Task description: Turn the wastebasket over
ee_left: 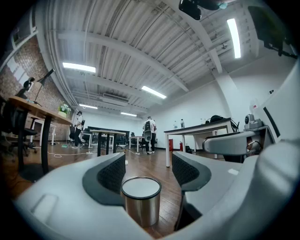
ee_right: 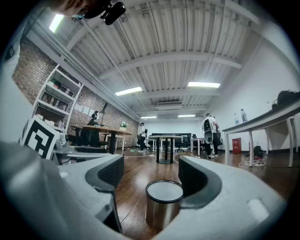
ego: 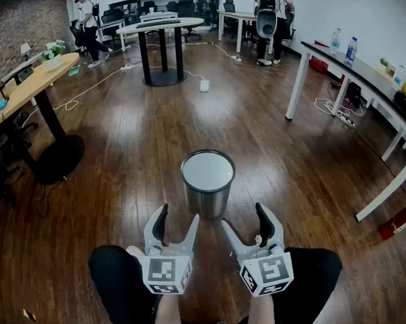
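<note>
A shiny metal wastebasket (ego: pixel 206 182) stands on the wooden floor just ahead of both grippers, a dark rim ringing its pale, flat-looking top. My left gripper (ego: pixel 177 221) is held level short of its near left side, jaws apart and empty. The right gripper (ego: pixel 244 220) sits level at the near right, jaws also spread with nothing in them. In the left gripper view the wastebasket (ee_left: pixel 141 205) shows low between the left gripper (ee_left: pixel 147 169) pads, untouched. The right gripper view frames the wastebasket (ee_right: pixel 162 208) the same way beyond the right gripper (ee_right: pixel 151 174).
A white table (ego: pixel 367 74) runs along the right with cables (ego: pixel 333 109) on the floor under it. A wooden desk (ego: pixel 27 88) stands at left, a dark pedestal table (ego: pixel 161 32) farther back. People (ego: pixel 270 16) stand at the rear. A red extinguisher (ego: pixel 401 219) lies at right.
</note>
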### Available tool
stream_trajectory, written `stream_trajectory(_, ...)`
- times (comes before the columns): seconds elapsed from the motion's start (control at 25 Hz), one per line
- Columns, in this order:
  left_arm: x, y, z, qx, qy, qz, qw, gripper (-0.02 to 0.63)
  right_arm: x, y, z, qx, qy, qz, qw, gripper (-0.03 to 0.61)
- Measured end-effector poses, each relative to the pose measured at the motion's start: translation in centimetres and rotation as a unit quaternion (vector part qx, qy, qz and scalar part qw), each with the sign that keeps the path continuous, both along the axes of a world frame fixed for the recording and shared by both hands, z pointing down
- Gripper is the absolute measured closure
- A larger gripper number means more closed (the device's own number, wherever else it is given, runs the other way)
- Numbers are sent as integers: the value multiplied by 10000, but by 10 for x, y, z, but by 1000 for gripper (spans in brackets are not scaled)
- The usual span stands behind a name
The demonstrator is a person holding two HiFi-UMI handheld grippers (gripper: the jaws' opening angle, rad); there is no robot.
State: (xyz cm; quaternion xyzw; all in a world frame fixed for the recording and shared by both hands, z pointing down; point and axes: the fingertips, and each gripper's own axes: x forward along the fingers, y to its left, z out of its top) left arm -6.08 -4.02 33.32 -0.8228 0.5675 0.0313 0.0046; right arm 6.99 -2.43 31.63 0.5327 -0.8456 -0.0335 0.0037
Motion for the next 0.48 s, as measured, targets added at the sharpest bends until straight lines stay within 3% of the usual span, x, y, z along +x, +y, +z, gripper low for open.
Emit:
stream_trajectory(0.28, 18, -73, -2, 66, -80, 91, 9999, 296, 22, -78, 5, -71, -108, 86, 9999, 227)
stream_trajectory(0.48, 6, -111, -2, 73, -149, -24, 9999, 296, 17, -117, 10, -162, -121, -57, 9998, 227)
